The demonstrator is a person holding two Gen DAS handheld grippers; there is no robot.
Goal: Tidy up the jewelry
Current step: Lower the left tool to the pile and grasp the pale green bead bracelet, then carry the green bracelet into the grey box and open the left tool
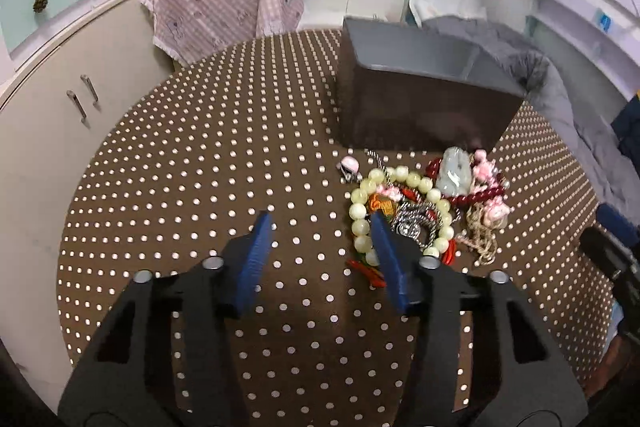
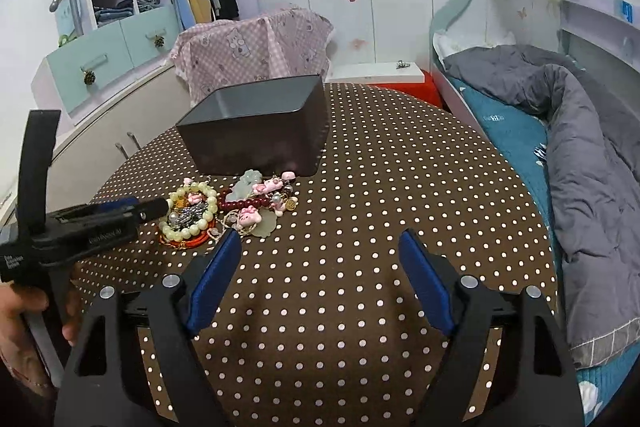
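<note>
- The jewelry (image 1: pixel 430 205) lies in one tangled heap on the worktop (image 1: pixel 200 187), just in front of the box (image 1: pixel 420 95).
- In the heap: a pale bead bracelet (image 1: pixel 362 213), a dark red bead string (image 1: pixel 480 193), a pale green pendant (image 1: pixel 454 171), pink charms (image 1: pixel 498 213) and a silver chain (image 1: pixel 412 223).
- A small pink charm (image 1: pixel 349 165) lies a little apart, at the heap's left edge in the left wrist view.
- The box is dark grey, open at the top, and stands upright toward the far side of the worktop; nothing shows inside it from these views.
- The left gripper (image 1: pixel 322 223) hangs over the near left edge of the heap, jaws part open with nothing between them; its right finger (image 1: pixel 386 251) covers part of the bracelet, and whether it touches cannot be told.
- The right gripper (image 2: pixel 320 239) is over bare worktop to the right of the heap, jaws wide apart and empty.
- The worktop wears a brown cloth with white dots.
- Behind it stand a pink checked cover (image 2: pixel 256 47), white cabinets and a wardrobe; a bed (image 2: pixel 520 147) with a grey quilt (image 2: pixel 592 163) runs along the right.
</note>
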